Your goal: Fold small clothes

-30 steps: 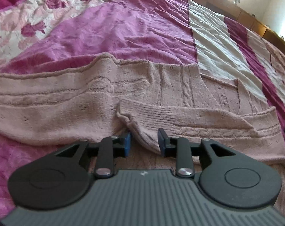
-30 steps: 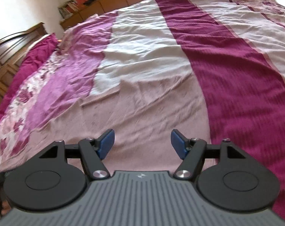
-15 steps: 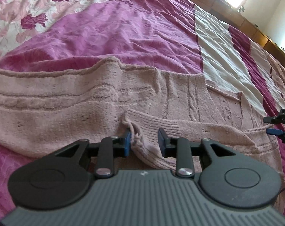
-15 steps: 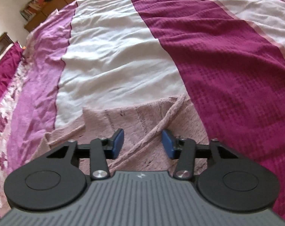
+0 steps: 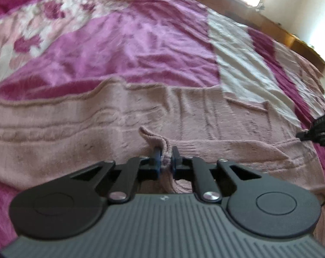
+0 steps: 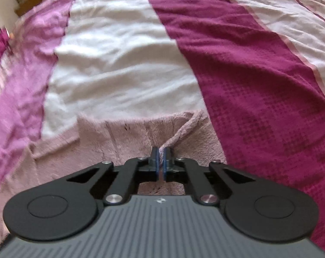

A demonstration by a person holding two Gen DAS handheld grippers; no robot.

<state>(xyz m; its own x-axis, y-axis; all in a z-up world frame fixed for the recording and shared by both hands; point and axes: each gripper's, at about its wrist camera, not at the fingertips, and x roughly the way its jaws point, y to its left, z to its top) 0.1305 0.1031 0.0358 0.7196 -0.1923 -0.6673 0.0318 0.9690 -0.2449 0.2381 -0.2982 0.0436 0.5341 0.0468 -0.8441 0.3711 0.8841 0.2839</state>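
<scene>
We have the pink knit sweater [image 5: 76, 129] spread flat across the bed [image 5: 140, 49] so it folds cleanly. Our left hand-held gripper [image 5: 164, 161] pinches its sleeve cuff at lower centre; our right hand-held gripper [image 6: 161, 161] clamps a ribbed edge, ready to lift both together.

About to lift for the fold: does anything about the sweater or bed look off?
Nothing stands out. The pink sweater lies flat on the bedspread, left gripper pinching its cuff, right gripper pinching an edge.
</scene>
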